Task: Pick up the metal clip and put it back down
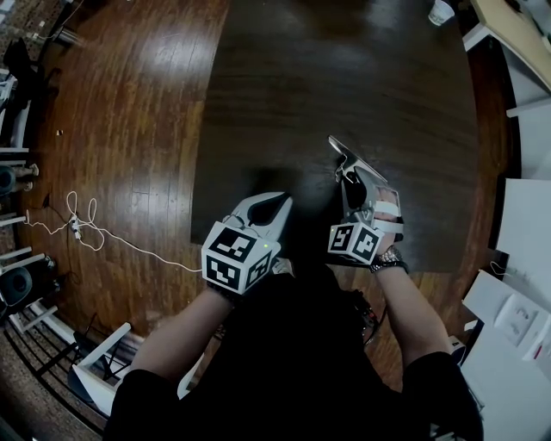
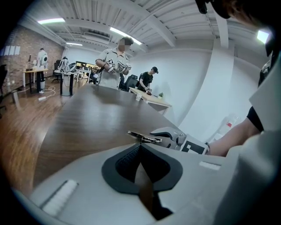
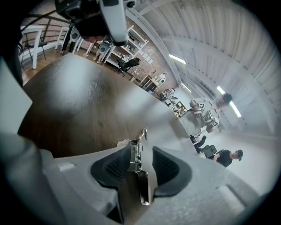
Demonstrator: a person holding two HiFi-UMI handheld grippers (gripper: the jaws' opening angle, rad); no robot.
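The metal clip (image 1: 347, 158) is a thin shiny spring clip over the dark table (image 1: 344, 77). It lies between the jaws of my right gripper (image 1: 353, 181) and sticks out past the tips. In the right gripper view the clip (image 3: 140, 158) runs lengthwise down the gap of the right gripper (image 3: 141, 151). It sits close against the left pad, with a clear gap to the right pad, so the jaws stand open. My left gripper (image 1: 280, 200) hovers just left of it, shut and empty. The left gripper view shows its own tips (image 2: 140, 147) touching, with the clip (image 2: 144, 137) beyond them.
A paper cup (image 1: 441, 10) stands at the table's far right corner. A white cable (image 1: 86, 228) lies on the wooden floor to the left, near a speaker (image 1: 17, 284). White furniture (image 1: 525, 250) lines the right side. A standing person (image 2: 115, 61) and another person (image 2: 147, 81) are past the table's far end.
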